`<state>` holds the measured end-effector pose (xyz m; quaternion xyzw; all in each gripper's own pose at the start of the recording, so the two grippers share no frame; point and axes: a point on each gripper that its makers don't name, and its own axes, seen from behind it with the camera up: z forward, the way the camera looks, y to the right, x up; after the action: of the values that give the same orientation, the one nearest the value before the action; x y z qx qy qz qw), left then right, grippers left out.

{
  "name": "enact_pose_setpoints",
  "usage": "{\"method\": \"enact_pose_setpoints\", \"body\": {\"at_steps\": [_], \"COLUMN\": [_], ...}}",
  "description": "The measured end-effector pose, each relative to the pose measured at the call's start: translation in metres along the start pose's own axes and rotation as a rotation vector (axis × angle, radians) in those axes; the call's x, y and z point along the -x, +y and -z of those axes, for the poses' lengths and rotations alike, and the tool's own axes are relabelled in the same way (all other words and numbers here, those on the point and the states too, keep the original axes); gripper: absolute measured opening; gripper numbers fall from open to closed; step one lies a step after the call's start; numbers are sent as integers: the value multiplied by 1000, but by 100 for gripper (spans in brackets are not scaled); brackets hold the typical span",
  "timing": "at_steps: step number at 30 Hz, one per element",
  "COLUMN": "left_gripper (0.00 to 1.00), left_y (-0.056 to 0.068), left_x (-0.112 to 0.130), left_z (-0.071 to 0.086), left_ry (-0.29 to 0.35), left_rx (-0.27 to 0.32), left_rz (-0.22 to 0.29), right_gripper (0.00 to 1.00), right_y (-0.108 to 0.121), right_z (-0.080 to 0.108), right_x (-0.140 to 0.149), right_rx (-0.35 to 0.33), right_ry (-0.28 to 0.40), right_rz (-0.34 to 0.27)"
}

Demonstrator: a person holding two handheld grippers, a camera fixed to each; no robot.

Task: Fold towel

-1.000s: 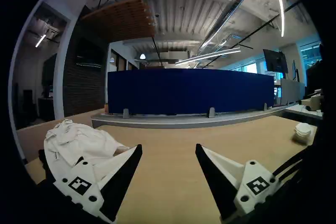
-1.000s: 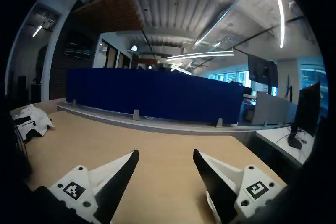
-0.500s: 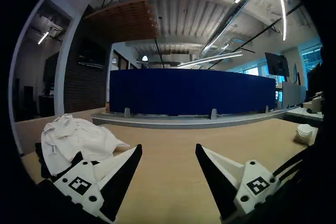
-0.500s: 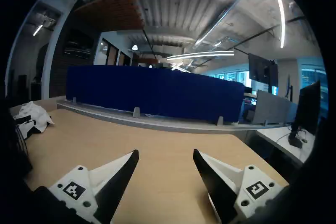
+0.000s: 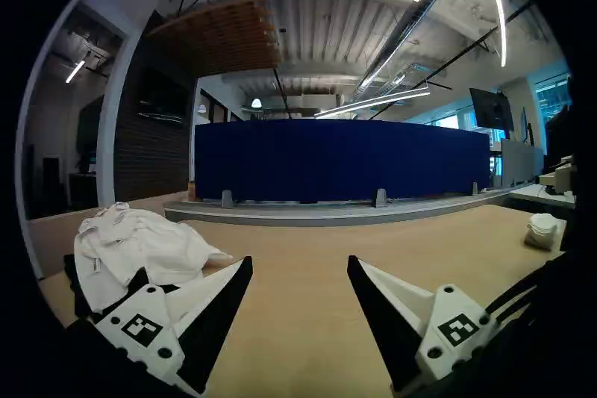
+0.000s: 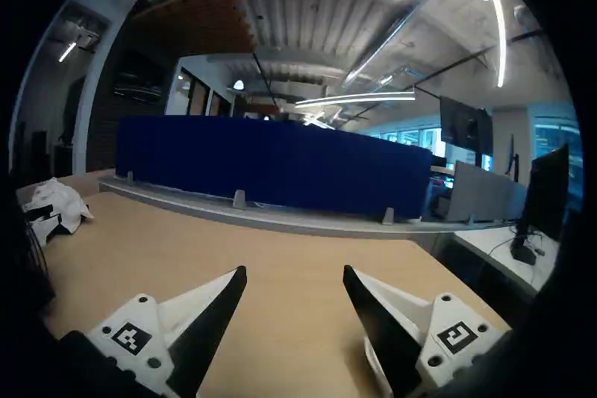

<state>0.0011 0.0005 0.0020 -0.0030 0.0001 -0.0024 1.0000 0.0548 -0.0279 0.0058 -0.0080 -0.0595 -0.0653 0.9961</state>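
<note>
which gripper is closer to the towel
The left gripper: the crumpled white towel lies just beyond its left finger, while the right gripper sees it far off to its left.

sharp, ceiling-strip lit (edges fisheye-bent)

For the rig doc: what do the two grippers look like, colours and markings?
The left gripper and right gripper match: white plastic jaws tapering to points, with black inner faces. Each jaw carries a square black-and-white marker ringed by small dark holes. Thin black cables run at the right of the left gripper view.
</note>
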Motion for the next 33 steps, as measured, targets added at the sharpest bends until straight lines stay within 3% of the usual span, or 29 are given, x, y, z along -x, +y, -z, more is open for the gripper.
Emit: {"method": "enact_pose_setpoints", "body": {"at_steps": [17,33], "left_gripper": [95,95], "left_y": [1,2], "left_x": [-2,-2], "left_z": [1,2], "left_ry": [-1,0], "left_rx": [0,-1], "left_rz": [-3,-4], "right_gripper": [100,100], "right_y": [20,35], "right_z": [-2,-8], "right_x": [-9,38], "right_rx": [12,5], "right_ry": [70,79], "right_rz": [-31,-73]}}
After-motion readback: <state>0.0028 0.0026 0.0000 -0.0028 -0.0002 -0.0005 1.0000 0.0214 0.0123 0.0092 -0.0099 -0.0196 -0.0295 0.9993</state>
